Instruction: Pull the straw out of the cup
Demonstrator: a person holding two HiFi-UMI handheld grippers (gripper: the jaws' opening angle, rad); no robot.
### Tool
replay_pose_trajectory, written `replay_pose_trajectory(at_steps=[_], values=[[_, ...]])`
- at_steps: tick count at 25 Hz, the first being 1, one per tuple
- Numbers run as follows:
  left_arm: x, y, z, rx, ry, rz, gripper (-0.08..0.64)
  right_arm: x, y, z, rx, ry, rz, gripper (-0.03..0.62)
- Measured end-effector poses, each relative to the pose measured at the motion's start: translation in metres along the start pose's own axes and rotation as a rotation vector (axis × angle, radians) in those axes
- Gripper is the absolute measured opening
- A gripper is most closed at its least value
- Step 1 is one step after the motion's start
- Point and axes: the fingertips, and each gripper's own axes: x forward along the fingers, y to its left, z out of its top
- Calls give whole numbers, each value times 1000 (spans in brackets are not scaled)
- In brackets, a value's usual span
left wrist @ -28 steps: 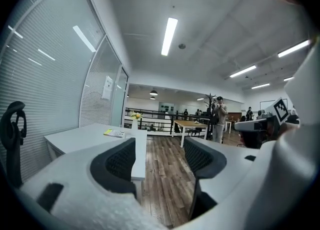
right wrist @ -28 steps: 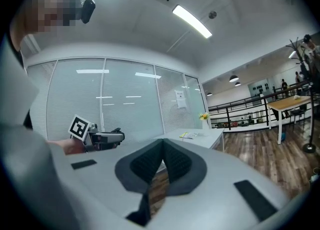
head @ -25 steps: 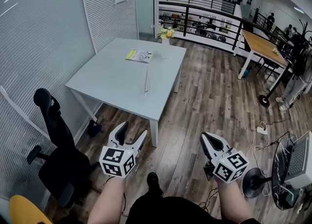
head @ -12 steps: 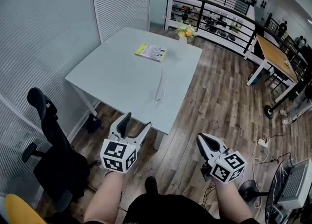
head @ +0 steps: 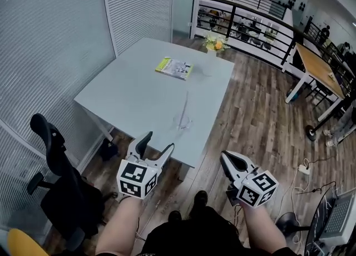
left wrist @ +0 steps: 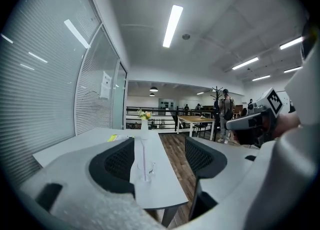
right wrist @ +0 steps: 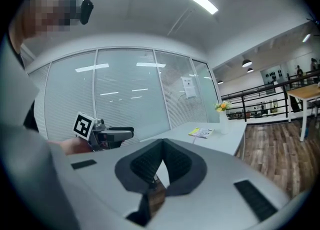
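Note:
A clear cup (head: 182, 121) stands on the grey table (head: 139, 93) near its front right edge, with a thin straw (head: 184, 104) upright in it. In the left gripper view the cup (left wrist: 145, 170) and straw (left wrist: 144, 155) show ahead between the jaws, still far off. My left gripper (head: 157, 142) hangs open and empty below the table's front edge. My right gripper (head: 225, 158) is held off to the right over the wooden floor, its jaws shut with nothing in them, apart from the table.
A green-and-white booklet (head: 174, 67) and a vase of flowers (head: 213, 46) sit at the table's far end. A black office chair (head: 61, 177) stands at the left by the glass wall. A railing (head: 250, 21) and a wooden table (head: 317, 65) lie beyond.
The table and cup have come nearer in the head view as the person stepped up to them. Both grippers keep the same pose, left open and right shut.

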Motion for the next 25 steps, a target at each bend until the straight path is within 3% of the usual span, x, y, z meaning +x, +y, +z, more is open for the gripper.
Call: replay_pose_trajectory(at_steps=[7,18,25], values=[[60,17,0,2,38,31,311,48,-53,16,20,-15,63,6],[194,32,11,-39,99,175,301,130,-200,51,27,27,193,6],[223,31,11,-65,110,247,290,167,-228,52,4,69,274,6]])
